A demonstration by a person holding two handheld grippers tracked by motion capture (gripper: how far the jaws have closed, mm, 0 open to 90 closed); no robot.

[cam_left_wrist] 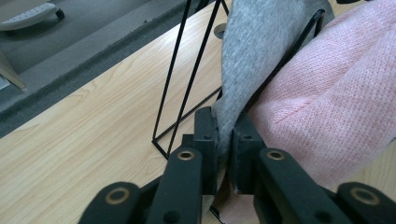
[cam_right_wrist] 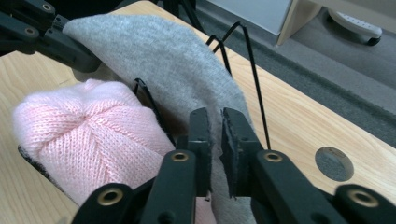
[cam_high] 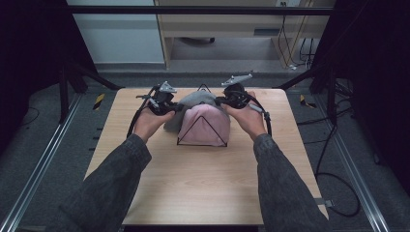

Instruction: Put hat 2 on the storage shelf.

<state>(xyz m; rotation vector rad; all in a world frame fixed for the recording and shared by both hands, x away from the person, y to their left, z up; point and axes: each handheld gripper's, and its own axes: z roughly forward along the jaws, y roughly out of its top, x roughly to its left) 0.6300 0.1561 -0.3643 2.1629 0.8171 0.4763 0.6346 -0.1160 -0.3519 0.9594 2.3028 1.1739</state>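
Left hand-held gripper (cam_left_wrist: 225, 135) and right hand-held gripper (cam_right_wrist: 215, 135): forearms extended forward over bench (cam_high: 203, 183), each pinching grey knit hat (cam_high: 196, 99) edge, beside pink hat (cam_high: 203, 125) on wire rack (cam_high: 202, 143).

Lab: dark frame (cam_high: 193, 9), floor rails (cam_high: 38, 159), cables (cam_high: 338, 193)

Open table (cam_high: 203, 183) lies in front of the wire rack (cam_high: 202, 130); pink hat (cam_high: 205, 123) blocks the middle.

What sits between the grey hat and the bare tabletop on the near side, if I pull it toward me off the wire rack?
The pink hat does. It hangs on the wire rack directly in front of the grey hat, which each hand-held gripper, left and right, is pinching by an edge.
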